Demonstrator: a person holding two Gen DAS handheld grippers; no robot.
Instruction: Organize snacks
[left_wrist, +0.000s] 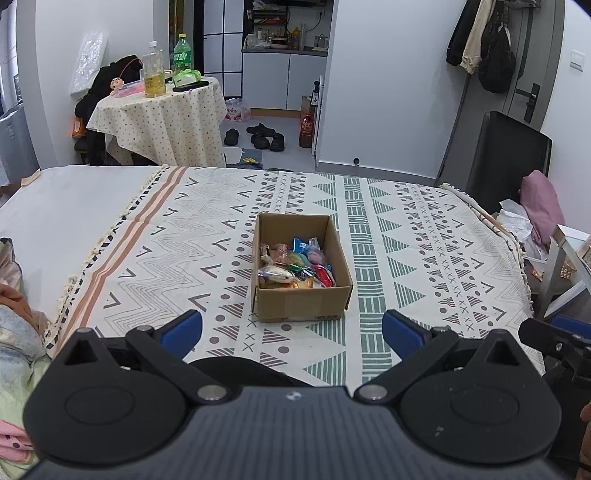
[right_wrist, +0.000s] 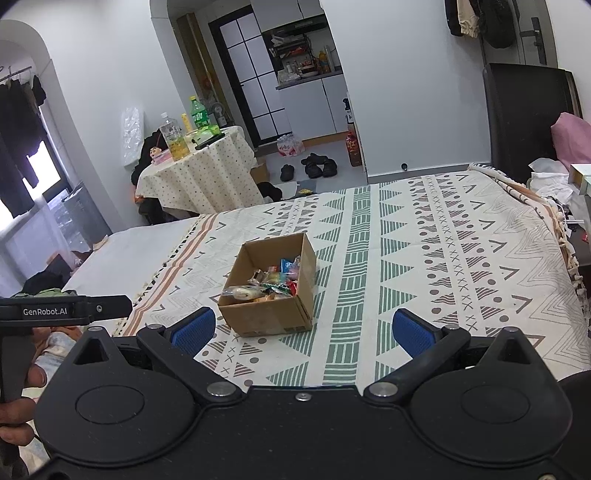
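Note:
An open cardboard box (left_wrist: 301, 302) (right_wrist: 267, 314) sits on the patterned bedspread (left_wrist: 424, 258) (right_wrist: 443, 258). Several wrapped snacks (left_wrist: 295, 266) (right_wrist: 269, 282) in mixed colours lie piled inside it. My left gripper (left_wrist: 291, 334) hangs open just short of the box's near wall, blue pads wide apart and nothing between them. My right gripper (right_wrist: 303, 332) is open too, close to the box's near right corner, holding nothing. The left gripper's body (right_wrist: 66, 308) shows at the left edge of the right wrist view, with a hand under it.
Beyond the bed stands a round table (left_wrist: 162, 110) (right_wrist: 199, 170) with bottles. Shoes (left_wrist: 258, 136) lie on the floor near a kitchen doorway. A black headboard (left_wrist: 509, 158) and a pink pillow (left_wrist: 543, 206) are at the right. Clothing is heaped at the left edge (left_wrist: 14, 332).

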